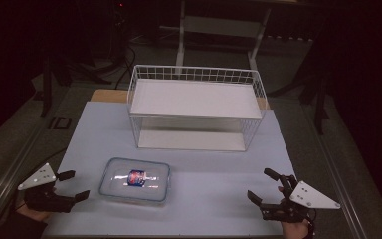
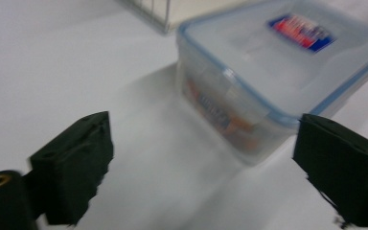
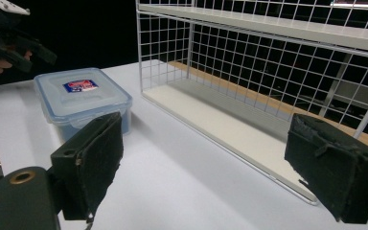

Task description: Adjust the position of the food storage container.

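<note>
A clear plastic food box with a blue-edged lid and a red and blue label lies on the pale table near its front left. My left gripper sits just left of it, low over the table, jaws open and pointing at its side. In the left gripper view the box lies a little ahead and to the right of the open gripper, apart from both jaws. My right gripper rests open at the front right, with nothing between its jaws. From there the box and the left gripper show farther off.
A white wire rack with a solid upper shelf and base stands at the back middle of the table; its open front faces me. In the right gripper view the rack is close on the right. Dark floor and stands surround the table.
</note>
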